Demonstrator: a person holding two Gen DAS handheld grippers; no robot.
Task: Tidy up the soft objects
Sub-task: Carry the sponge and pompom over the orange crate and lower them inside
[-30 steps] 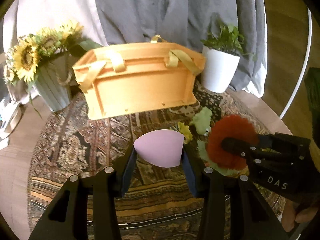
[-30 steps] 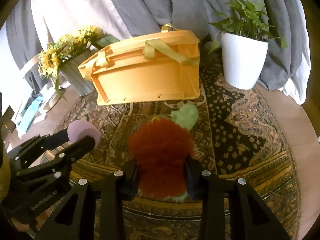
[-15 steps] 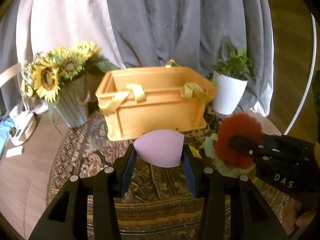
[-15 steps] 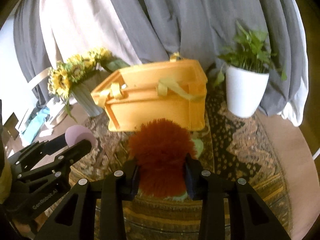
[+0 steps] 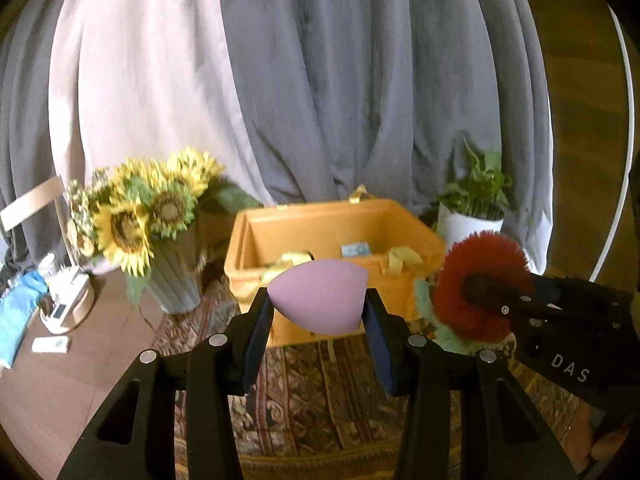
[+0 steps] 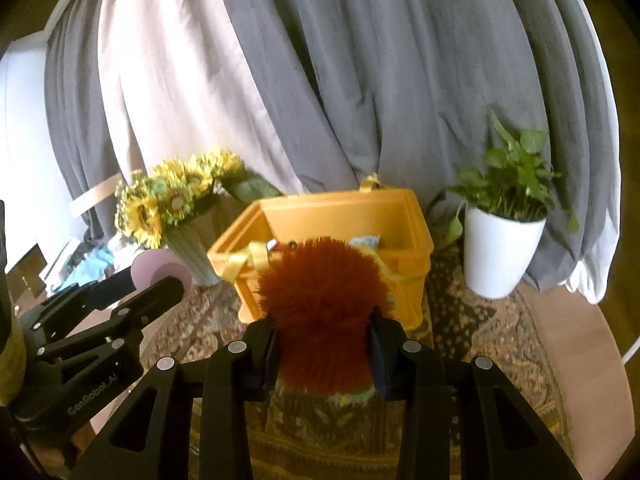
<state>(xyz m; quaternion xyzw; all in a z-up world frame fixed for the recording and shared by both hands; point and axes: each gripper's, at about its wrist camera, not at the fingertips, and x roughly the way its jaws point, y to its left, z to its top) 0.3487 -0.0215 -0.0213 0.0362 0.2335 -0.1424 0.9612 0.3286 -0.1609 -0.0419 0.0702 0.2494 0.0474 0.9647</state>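
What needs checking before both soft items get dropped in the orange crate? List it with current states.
1. Left gripper shut on the pink sponge: ok.
2. Right gripper shut on the red fuzzy toy: ok.
3. Orange crate open on top, room inside: ok; a small blue item lies in it.
4. Crate handles clear of the opening: not ok, yellow straps hang over the near rim.
5. Items above the opening: not ok, both appear short of the near rim.
6. Sunflower vase and potted plant clear of the path: ok, beside the crate.
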